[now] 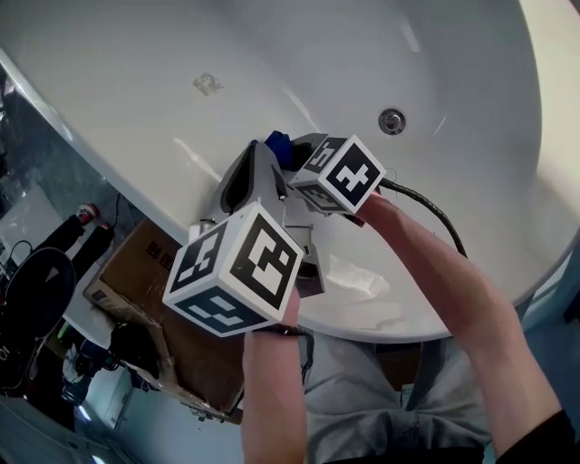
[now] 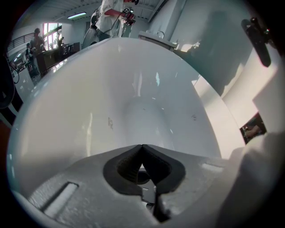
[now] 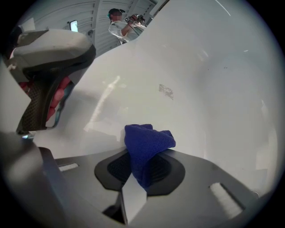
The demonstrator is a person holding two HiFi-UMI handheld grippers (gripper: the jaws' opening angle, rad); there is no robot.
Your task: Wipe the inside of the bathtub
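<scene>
A white bathtub (image 1: 136, 100) fills the head view, with a round chrome drain (image 1: 391, 120) on its inner wall and a small grey smudge (image 1: 207, 84) to the left. My right gripper (image 3: 141, 156) is shut on a dark blue cloth (image 3: 148, 143), whose tip (image 1: 277, 145) pokes out over the tub's inside. The smudge (image 3: 166, 91) lies ahead of the cloth. My left gripper (image 2: 141, 147) is shut with nothing in it, held over the near rim, pointing along the tub (image 2: 89, 111). Both grippers sit side by side above the rim.
A black cable (image 1: 435, 210) trails from the right gripper across the rim. A brown cardboard box (image 1: 154, 299) and dark gear stand on the floor at the left. People (image 2: 111, 13) stand beyond the tub's far end. A dark fitting (image 2: 258, 35) hangs at upper right.
</scene>
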